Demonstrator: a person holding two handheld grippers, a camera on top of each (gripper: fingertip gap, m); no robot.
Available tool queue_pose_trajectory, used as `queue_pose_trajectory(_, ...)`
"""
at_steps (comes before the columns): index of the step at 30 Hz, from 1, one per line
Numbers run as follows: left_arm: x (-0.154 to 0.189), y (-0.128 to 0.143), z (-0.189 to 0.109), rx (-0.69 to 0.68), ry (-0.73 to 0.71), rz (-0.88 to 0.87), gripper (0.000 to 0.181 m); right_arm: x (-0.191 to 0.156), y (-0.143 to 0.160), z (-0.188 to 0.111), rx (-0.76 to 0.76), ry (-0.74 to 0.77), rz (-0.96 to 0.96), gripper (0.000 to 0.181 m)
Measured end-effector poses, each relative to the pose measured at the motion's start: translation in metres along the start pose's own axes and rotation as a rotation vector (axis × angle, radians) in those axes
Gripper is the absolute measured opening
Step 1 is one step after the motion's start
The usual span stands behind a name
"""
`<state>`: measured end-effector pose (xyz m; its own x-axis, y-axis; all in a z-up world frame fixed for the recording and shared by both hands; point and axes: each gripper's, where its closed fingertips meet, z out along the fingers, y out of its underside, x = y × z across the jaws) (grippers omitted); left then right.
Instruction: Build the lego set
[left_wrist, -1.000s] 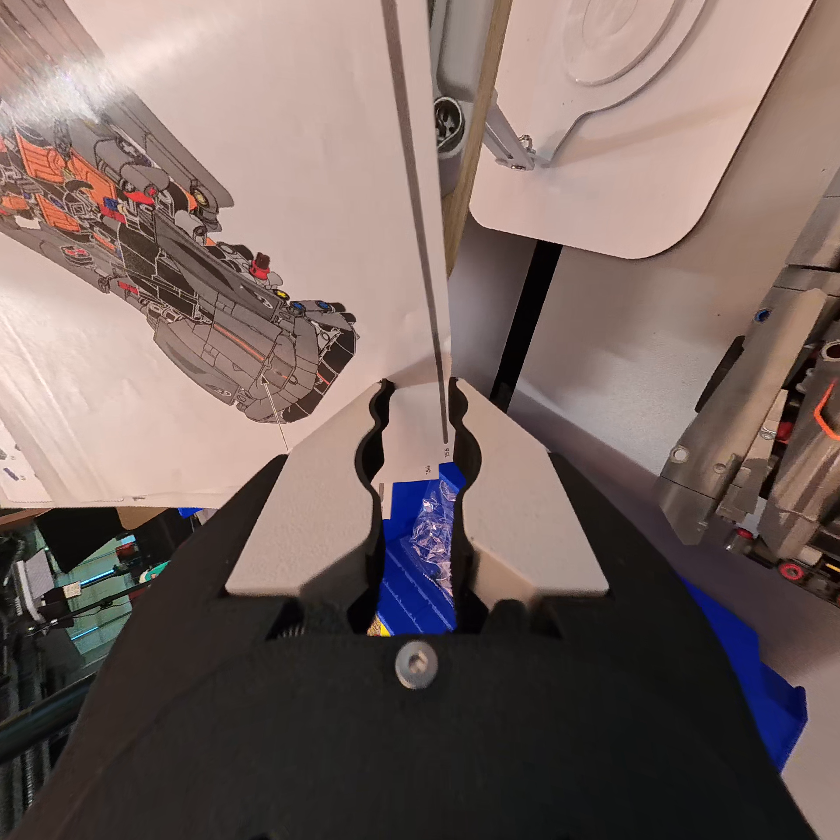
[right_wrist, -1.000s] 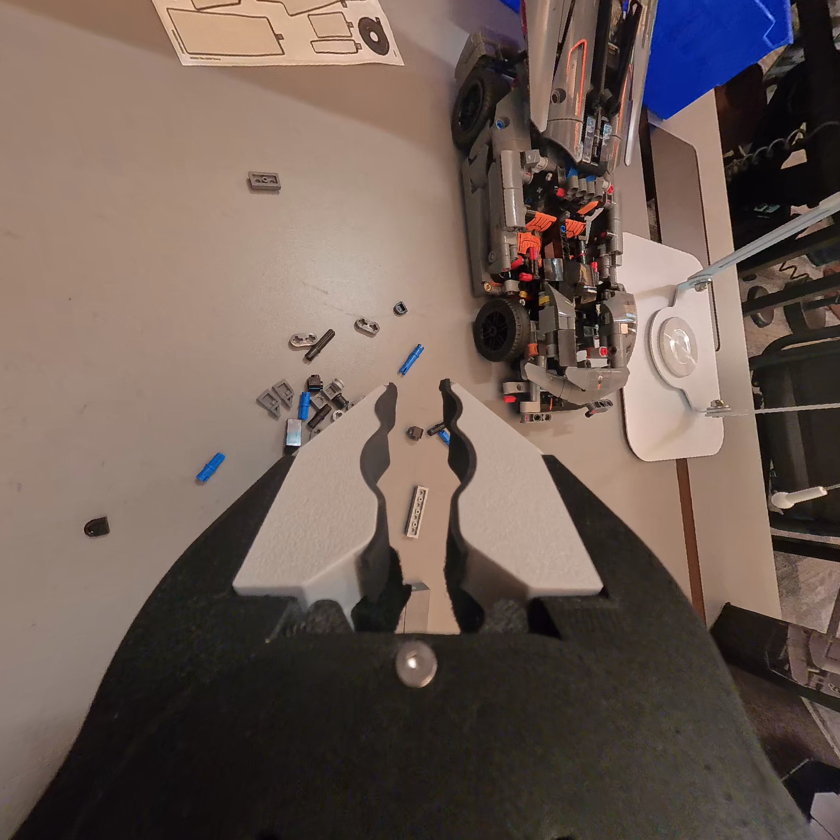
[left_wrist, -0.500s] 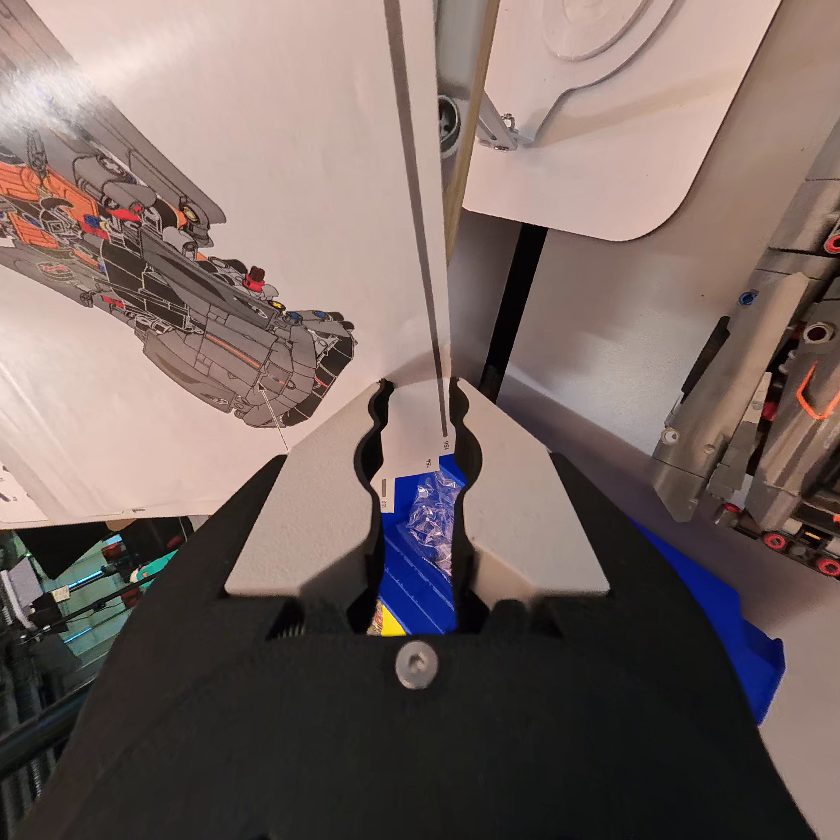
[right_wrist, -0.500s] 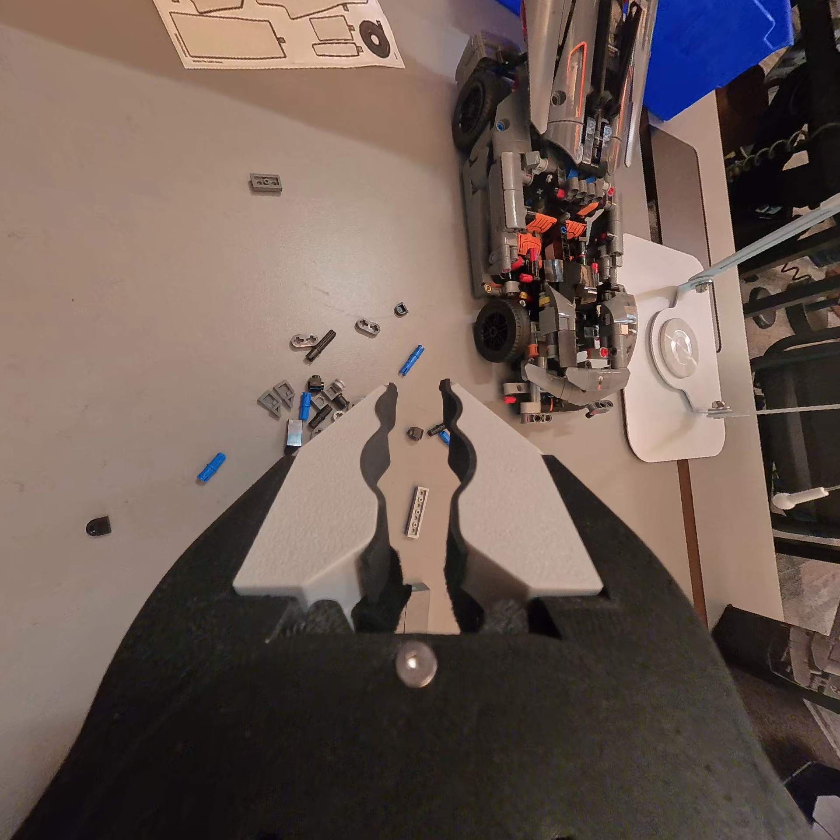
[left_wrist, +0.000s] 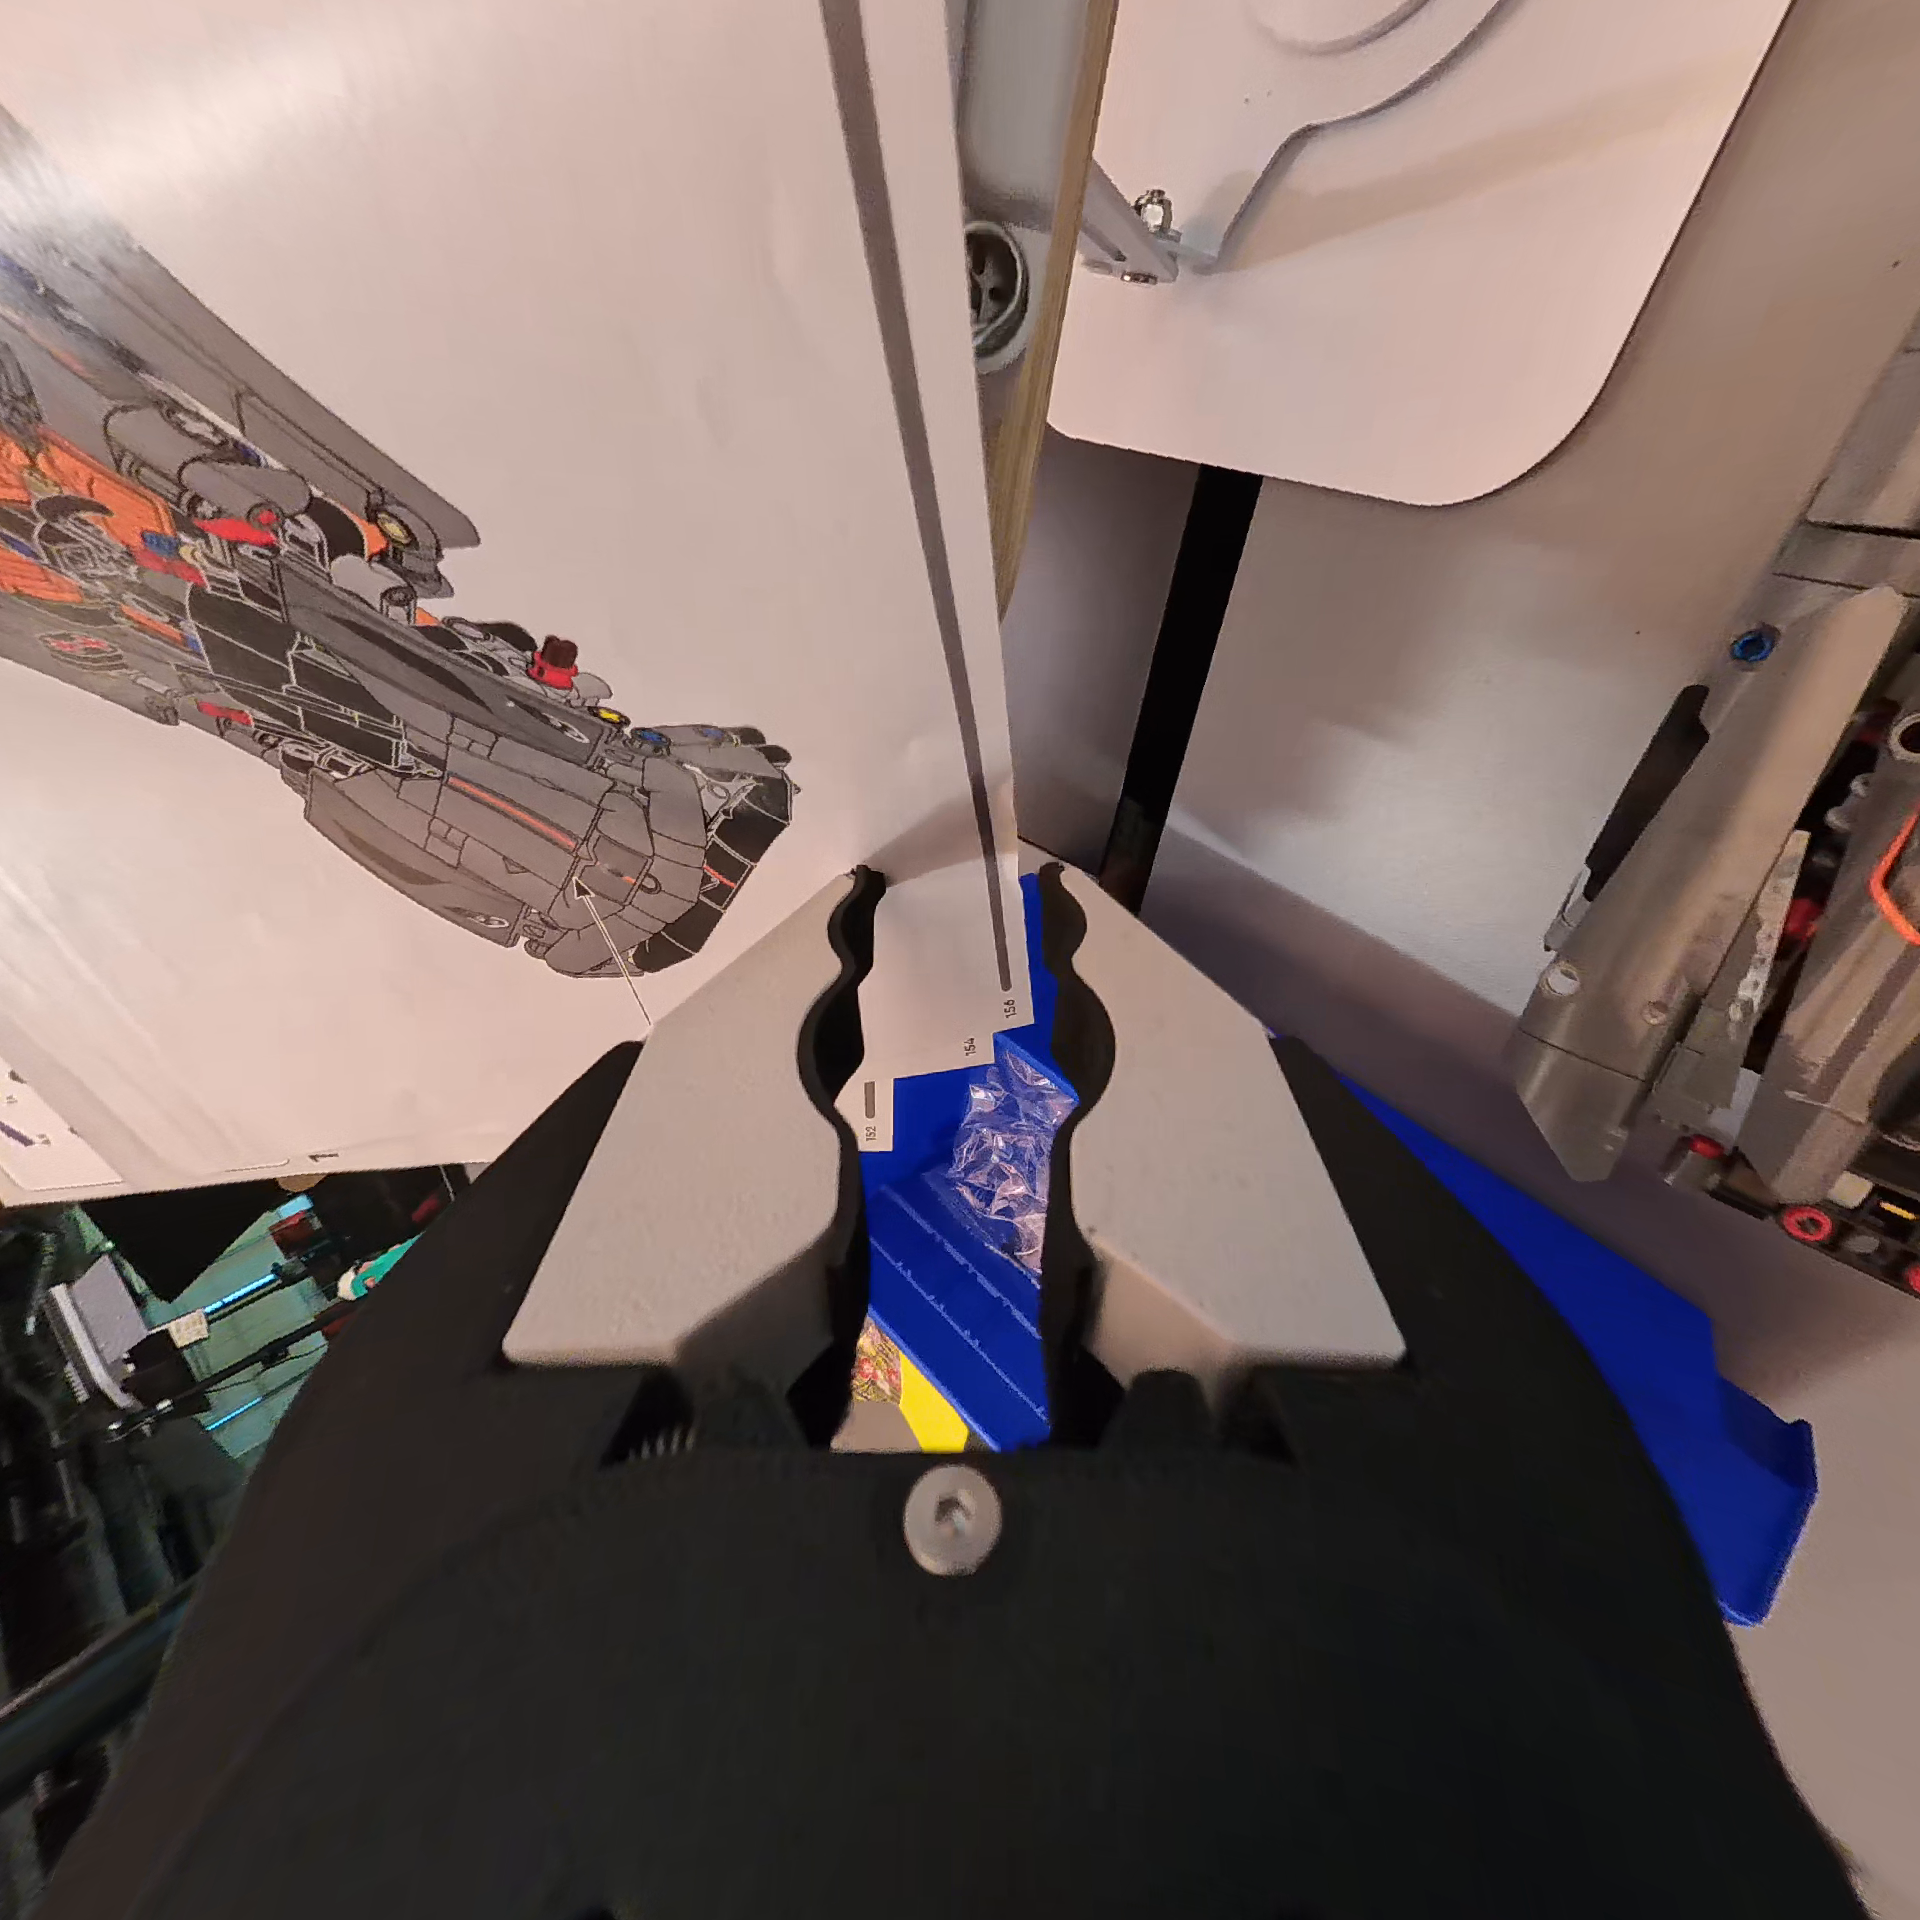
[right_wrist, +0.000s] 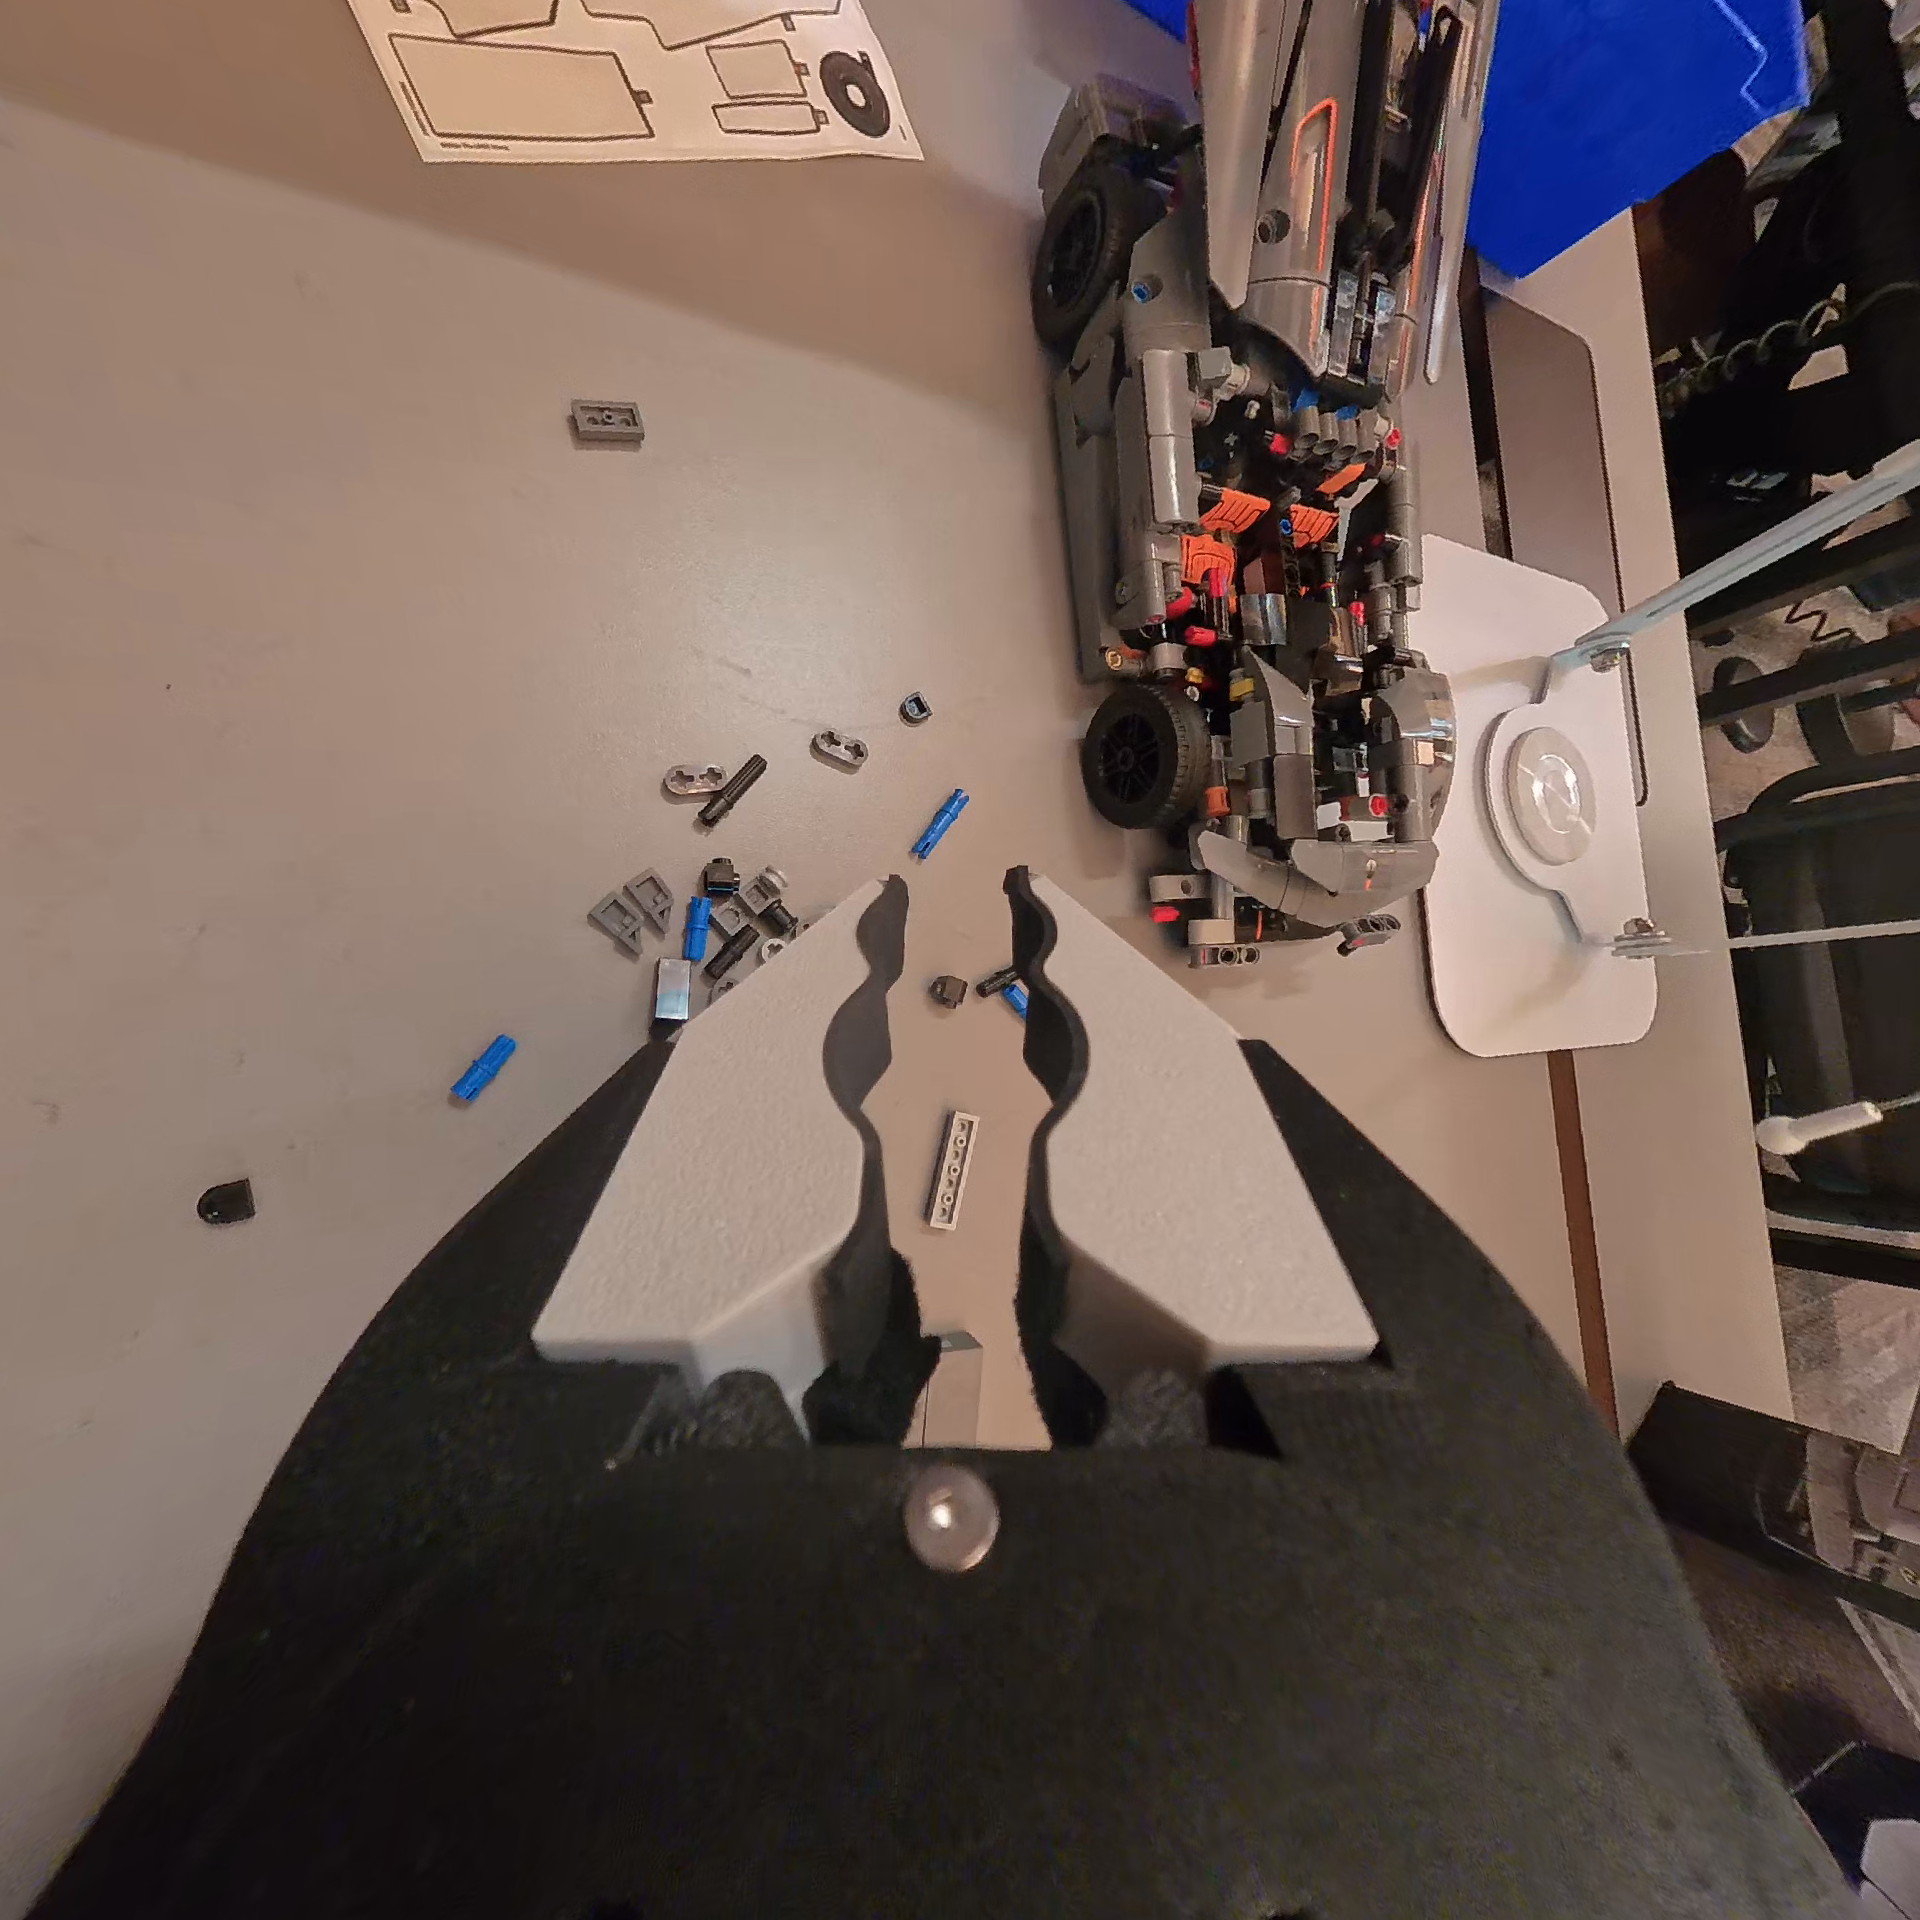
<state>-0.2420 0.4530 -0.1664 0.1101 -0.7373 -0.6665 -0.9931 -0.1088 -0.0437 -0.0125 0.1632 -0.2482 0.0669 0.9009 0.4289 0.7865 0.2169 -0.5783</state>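
Left wrist view first: the instruction booklet (left_wrist: 499, 436) fills the left side, its open page showing a drawing of the car, and its bottom corner sits right between the tips of the left gripper (left_wrist: 958, 883). Those jaws are parted, with nothing pinched as far as I can see; the page corner looks loose in the gap. Under the gap there's a blue bin (left_wrist: 1621, 1382) with a clear bag of parts (left_wrist: 1008, 1153) in it. Far right edge, the grey lego car (left_wrist: 1766, 935) is only partly in frame.

Right wrist view: the left half of the table (right_wrist: 312, 623) is mostly bare, just a grey plate (right_wrist: 607, 422), a blue pin (right_wrist: 483, 1067) and a black bit (right_wrist: 225, 1202) well apart. Then a cluster of small pieces (right_wrist: 707, 914) just left of the right gripper (right_wrist: 956, 881), which hangs spread and empty above a long grey plate (right_wrist: 952, 1170). The car (right_wrist: 1247, 582) sits to the right, close to the table's edge, with a white pad (right_wrist: 1538, 800) beside its nose and a sticker sheet (right_wrist: 634, 73) at the top edge.
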Motion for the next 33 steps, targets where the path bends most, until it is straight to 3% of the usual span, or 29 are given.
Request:
queue_pose_trajectory(29,-0.0036,0.0009,-0.0001,-0.037,0.002,0.038,0.018,0.0001,0.0010,-0.0003,0.000,-0.007,0.006,0.019)
queue_pose_trajectory(33,-0.0101,0.0030,-0.0007,-0.056,-0.035,0.060,0.001,0.0001,0.0013,-0.0001,-0.001,-0.007,0.006,0.019)
